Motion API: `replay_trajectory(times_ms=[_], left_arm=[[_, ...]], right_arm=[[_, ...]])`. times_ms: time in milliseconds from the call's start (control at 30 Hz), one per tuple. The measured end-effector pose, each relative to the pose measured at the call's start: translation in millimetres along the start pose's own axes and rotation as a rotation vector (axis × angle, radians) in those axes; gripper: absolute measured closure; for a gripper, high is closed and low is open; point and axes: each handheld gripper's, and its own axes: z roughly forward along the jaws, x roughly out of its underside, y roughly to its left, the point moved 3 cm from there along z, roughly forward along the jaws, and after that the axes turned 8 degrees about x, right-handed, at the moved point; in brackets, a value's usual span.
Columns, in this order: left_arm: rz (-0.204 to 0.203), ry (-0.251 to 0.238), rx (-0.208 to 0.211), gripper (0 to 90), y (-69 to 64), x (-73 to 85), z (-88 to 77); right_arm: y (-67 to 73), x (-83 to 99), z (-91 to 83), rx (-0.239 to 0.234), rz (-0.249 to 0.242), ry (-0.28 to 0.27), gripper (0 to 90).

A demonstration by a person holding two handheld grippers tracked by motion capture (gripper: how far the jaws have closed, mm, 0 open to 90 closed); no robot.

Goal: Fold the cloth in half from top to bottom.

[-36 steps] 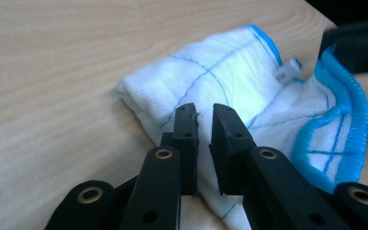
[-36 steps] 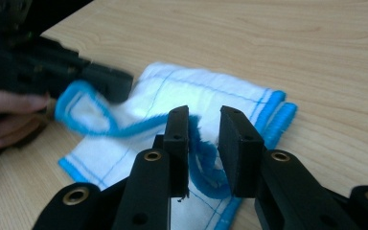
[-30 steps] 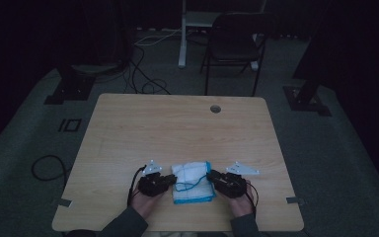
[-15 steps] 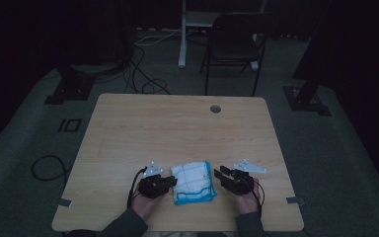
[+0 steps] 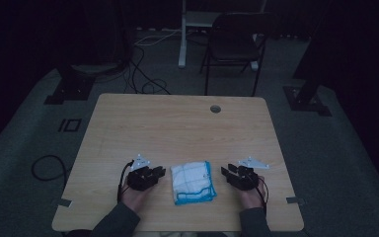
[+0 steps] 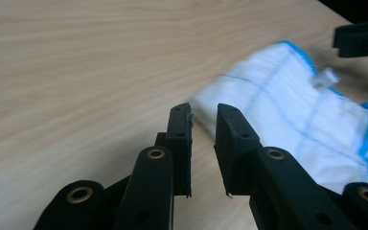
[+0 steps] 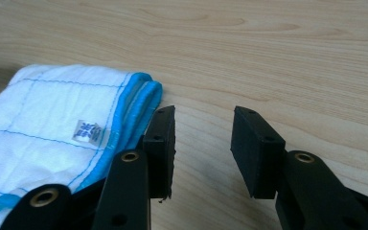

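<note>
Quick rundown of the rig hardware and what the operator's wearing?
Both tongs are black: left tongs and right tongs, each topped by a grey three-cornered plate. Flat rectangular pads sit on linked arms with brass-coloured pivot pins. A dark cable trails from the left one. Sleeves are dark grey.

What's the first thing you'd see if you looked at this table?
Your eye lands on the folded white cloth with a bright blue edge, lying near the front of the pale wooden table. Black tongs sit on either side of it, the left tongs and the right tongs, both open and apart from the cloth. Everything around the table is dark.
</note>
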Motion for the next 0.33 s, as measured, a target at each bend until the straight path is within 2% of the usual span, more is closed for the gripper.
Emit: replay_trajectory(times_ms=[333], left_arm=[[-0.040,-0.014,-0.092,76.2,30.5,6.0,-22.5]], right_arm=[[-7.1,-0.6,5.5,0.011,-0.011,0.012,61.3]])
